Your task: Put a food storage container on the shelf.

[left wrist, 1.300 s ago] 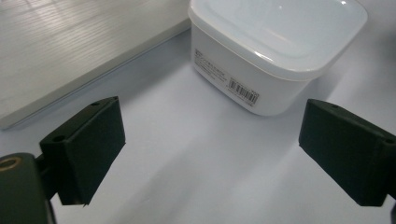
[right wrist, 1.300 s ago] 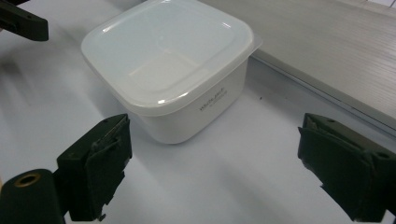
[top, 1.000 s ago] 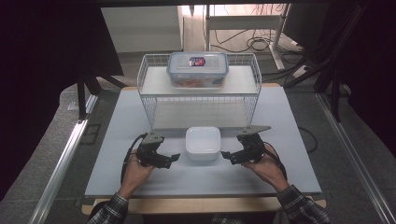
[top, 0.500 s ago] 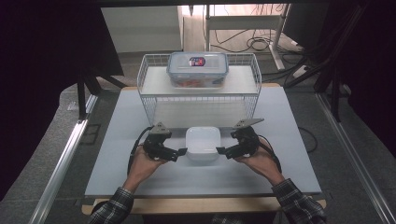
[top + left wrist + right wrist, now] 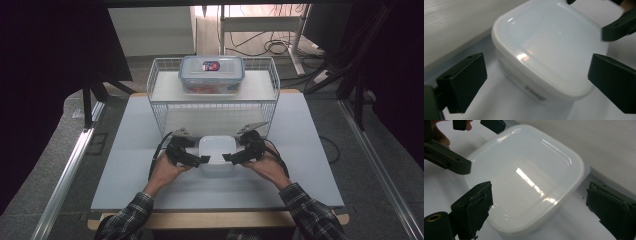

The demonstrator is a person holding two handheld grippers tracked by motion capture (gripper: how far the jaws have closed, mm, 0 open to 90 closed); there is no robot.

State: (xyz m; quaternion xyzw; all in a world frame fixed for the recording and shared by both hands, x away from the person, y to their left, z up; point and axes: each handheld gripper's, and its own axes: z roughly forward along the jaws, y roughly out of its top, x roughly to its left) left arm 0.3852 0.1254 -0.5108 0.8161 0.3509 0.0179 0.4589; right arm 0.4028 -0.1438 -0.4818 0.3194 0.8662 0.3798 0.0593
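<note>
Both tongs spread beside white container, barcode label unreadable

White container, black jaws, plaid sleeves, white wire basket

A white wire rack stands on the far half of the pale grey table, its top shelf a flat white board. On that shelf sits a clear lidded box with blue-grey clips at its sides, a dark round label with red on its lid, and reddish contents that are too blurred to make out. Beyond the table, black cables lie looped on the floor beside a light metal frame leg. A metal rail runs along the grey floor at the left.
</note>
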